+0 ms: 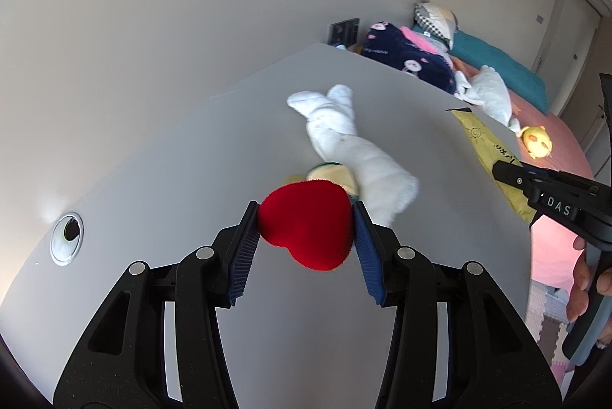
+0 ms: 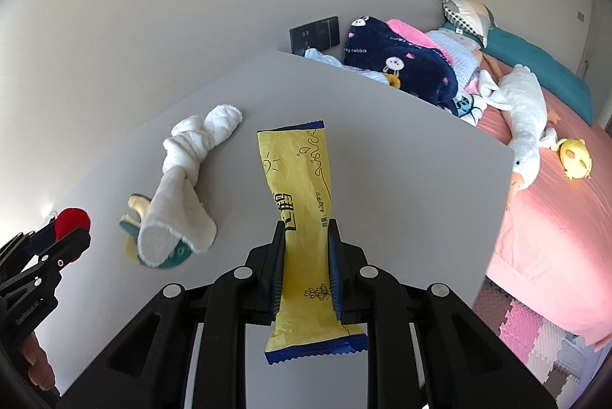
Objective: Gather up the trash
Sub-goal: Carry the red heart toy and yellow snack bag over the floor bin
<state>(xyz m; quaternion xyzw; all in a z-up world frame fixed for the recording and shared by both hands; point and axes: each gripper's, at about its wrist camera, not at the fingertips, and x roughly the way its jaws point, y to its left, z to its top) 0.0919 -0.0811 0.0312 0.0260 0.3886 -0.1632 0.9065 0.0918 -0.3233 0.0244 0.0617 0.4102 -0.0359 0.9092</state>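
We have two pieces in hand: our left gripper [image 1: 306,229] pinches a red heart [image 1: 306,223], our right gripper [image 2: 306,256] clamps a yellow wrapper [image 2: 296,179], both above the table [image 2: 382,141]. Ahead of them a white cloth [image 2: 183,164] lies across a green-and-cream scrap [image 2: 134,217], not yet collected. No bin shows.

heart [image 1: 306,223]: red, fuzzy velvet-ish
wrapper [image 2: 302,179]: yellow crinkly foil/plastic, slight sheen
towel [image 2: 187,156]: white terry cloth, rough
table [image 2: 382,149]: smooth matt grey
gripper pads [image 1: 244,252]: blue ribbed rubber, prob
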